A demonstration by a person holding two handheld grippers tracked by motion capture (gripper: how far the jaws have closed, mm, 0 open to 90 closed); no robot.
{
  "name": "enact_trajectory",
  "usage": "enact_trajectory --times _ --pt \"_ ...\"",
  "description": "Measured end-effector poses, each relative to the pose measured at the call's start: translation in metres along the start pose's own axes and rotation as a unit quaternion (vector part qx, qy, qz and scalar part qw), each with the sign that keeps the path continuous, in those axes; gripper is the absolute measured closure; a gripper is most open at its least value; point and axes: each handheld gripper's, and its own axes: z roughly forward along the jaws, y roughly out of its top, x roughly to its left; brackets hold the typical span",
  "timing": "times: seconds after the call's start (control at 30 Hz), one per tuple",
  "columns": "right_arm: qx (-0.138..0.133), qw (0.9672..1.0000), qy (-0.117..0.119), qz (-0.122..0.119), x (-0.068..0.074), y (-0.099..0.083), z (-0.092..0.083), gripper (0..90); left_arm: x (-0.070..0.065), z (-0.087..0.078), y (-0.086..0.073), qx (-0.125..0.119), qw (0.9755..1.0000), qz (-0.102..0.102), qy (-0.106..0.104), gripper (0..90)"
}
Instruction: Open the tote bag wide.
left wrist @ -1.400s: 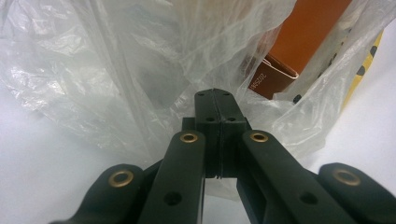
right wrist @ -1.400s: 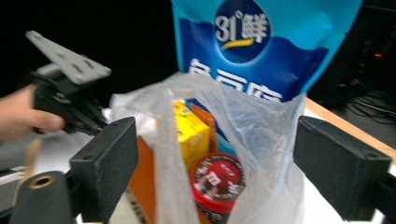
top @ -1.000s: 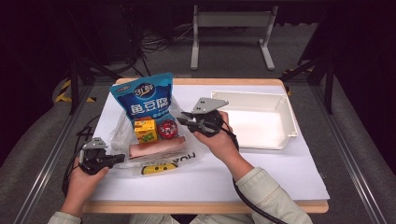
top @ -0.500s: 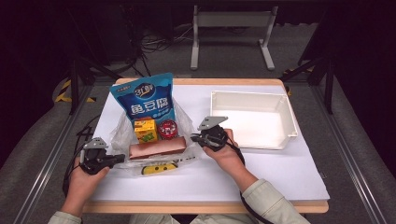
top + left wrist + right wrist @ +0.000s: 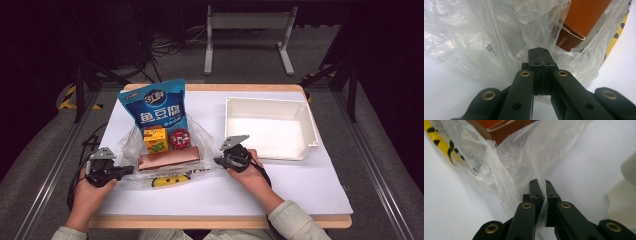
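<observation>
A: The left gripper (image 5: pixel 539 53) has its jaws pressed together on a fold of the plastic bag (image 5: pixel 499 37), which bunches up right in front of its tips. The right gripper (image 5: pixel 540 185) has just been closing, and now a strip of the same film is pinched between its jaws.

B: So the bag hangs between the two of them?

A: Yes, with its load lying between the grippers: the brown box (image 5: pixel 169 160) just past the left tips, the yellow packet (image 5: pixel 170 180) beside it, and the yellow carton (image 5: pixel 154 139), red tin (image 5: pixel 179 138) and blue snack bag (image 5: pixel 154 113) farther off.

B: What could go wrong?

A: I'd judge the film the weak point. Each gripper holds only a thin fold, so pulling apart hard could tear it or let it slide out.

B: And the contents?

A: If one side rises before the other, the box could slide out, and the tall snack bag could tip onto the table (image 5: pixel 280 185). The white bin (image 5: pixel 311 131) sits beyond the right gripper, near enough to be knocked.
</observation>
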Motion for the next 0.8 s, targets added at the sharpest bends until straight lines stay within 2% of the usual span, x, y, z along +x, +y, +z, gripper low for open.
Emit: enact_trajectory --times 0.17,0.37,0.63,0.73,0.8 --pt "0.006 0.9999 0.005 0.010 -0.004 -0.009 -0.007 87.9 0.001 0.001 0.000 0.001 1.0000 0.001 0.000 89.8" --pt "-0.007 0.9993 0.011 0.035 -0.013 -0.015 -0.016 85.8 0.000 0.001 0.000 0.001 1.0000 -0.001 0.000 89.7" --pt "-0.019 0.9990 0.016 0.038 -0.015 -0.015 -0.017 77.3 0.002 0.000 0.000 -0.005 1.0000 -0.005 0.005 89.5" --pt "-0.034 0.9984 0.025 0.039 -0.016 -0.014 -0.020 69.0 0.001 -0.002 0.000 -0.009 0.9999 -0.001 0.005 89.4" --pt "-0.050 0.9978 0.025 0.036 -0.015 -0.012 -0.024 59.9 0.000 -0.001 0.000 -0.009 0.9999 -0.004 0.005 89.3"
